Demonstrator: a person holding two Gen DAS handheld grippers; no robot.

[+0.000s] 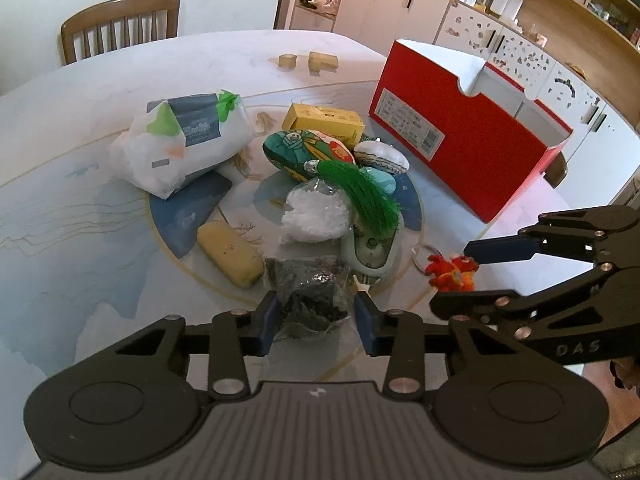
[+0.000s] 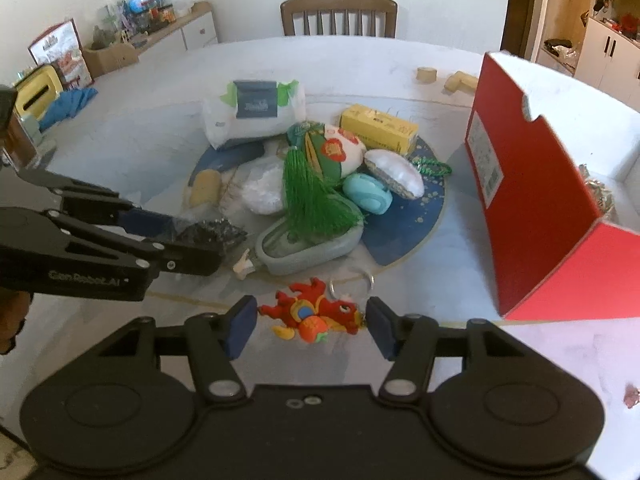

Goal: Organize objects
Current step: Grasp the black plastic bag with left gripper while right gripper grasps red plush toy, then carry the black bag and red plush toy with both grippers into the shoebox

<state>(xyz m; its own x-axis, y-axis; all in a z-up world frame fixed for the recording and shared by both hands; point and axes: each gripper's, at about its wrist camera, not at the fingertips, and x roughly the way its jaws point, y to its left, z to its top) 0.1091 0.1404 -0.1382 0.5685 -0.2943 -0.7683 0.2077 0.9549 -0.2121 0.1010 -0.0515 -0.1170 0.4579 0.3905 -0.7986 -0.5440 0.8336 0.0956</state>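
Barely begun, judging by the pile mid-frame: left gripper (image 1: pixel 316 312) pinches the dark packet (image 1: pixel 310 288), right gripper (image 2: pixel 310 322) spread around the red charm (image 2: pixel 314 314), red box (image 2: pixel 532 200) nearly empty.

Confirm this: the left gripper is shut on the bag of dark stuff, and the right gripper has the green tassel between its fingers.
Not the tassel. The right wrist view shows the right gripper with the red dragon keychain between its fingers. The left gripper is shut on the dark bag.

red box (image 2: pixel 532 216) interior mostly hidden, label (image 1: pixel 408 120) text unreadable
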